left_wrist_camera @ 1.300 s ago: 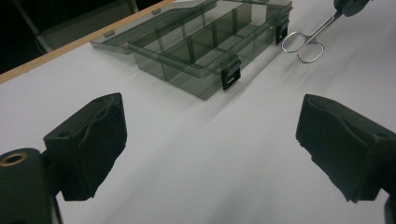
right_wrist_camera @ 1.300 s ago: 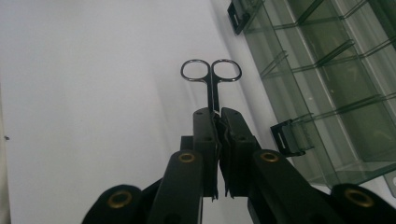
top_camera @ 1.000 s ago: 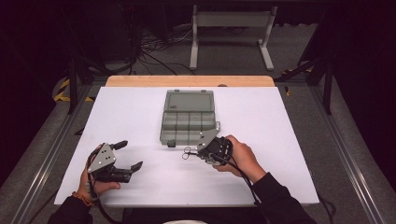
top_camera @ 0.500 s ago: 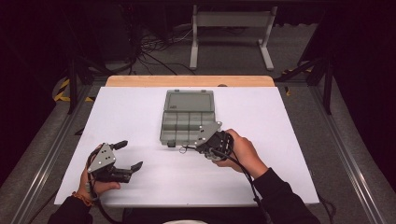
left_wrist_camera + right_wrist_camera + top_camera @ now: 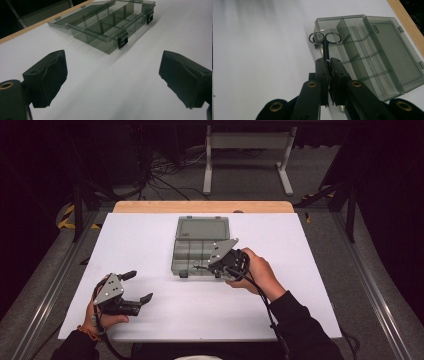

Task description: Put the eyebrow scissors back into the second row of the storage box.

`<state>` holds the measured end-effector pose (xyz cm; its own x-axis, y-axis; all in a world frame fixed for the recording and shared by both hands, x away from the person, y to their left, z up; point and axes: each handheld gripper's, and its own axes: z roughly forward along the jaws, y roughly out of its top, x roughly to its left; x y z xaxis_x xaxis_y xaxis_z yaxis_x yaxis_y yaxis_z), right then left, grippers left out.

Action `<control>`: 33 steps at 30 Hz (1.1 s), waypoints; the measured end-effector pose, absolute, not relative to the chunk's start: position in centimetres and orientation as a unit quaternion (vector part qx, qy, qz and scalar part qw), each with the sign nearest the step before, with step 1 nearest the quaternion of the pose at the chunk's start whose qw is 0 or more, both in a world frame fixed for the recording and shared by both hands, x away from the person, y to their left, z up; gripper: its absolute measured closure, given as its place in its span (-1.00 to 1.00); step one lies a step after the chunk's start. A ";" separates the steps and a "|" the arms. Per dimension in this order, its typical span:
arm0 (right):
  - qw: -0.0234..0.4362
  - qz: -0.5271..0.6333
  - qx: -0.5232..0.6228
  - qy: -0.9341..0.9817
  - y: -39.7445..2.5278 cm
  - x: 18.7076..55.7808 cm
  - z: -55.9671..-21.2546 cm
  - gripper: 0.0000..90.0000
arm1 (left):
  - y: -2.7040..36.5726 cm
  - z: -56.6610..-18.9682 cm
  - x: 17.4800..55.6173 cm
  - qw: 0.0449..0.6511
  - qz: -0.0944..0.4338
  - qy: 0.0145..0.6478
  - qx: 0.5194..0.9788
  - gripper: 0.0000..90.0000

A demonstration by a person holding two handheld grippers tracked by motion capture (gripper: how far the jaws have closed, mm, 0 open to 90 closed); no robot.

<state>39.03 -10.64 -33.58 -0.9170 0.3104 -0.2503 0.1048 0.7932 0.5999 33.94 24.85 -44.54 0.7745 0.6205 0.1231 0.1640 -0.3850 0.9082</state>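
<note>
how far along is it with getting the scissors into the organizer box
Done: the box lies open, lid flat behind it, and the right gripper is shut on the scissors.
In hand: the scissors hang over the box's near edge, finger loops leading.
Left: lowering them into a compartment and letting go. The left gripper waits open, apart from the box.

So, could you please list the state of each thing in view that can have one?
Organizer box: open, lid folded back flat on the table, compartments look empty.
Box latches: undone, hanging at the front wall.
Scissors: blades clamped between the jaws, finger loops sticking out over the box's near edge.
Right gripper: shut on the scissors.
Left gripper: open, holding nothing, jaws wide apart above the table.
</note>
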 end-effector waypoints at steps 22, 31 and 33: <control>0.146 0.308 0.123 0.932 -10.0 42.5 -34.2 0.91 | 24.9 -44.6 34.0 0.496 0.230 0.248 0.800 -0.82; 0.132 0.305 0.115 0.936 -9.2 43.4 -35.0 0.91 | 25.0 -44.6 34.1 0.495 0.230 0.249 0.800 -0.82; 0.130 0.304 0.114 0.937 -9.1 43.4 -35.1 0.91 | 25.0 -44.6 34.1 0.495 0.229 0.249 0.800 -0.82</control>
<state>43.45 -9.13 -35.05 -0.9400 0.2931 -0.1745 0.1346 0.7887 0.5999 34.08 24.96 -44.65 0.7716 0.6249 0.1191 0.1720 -0.3852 0.9067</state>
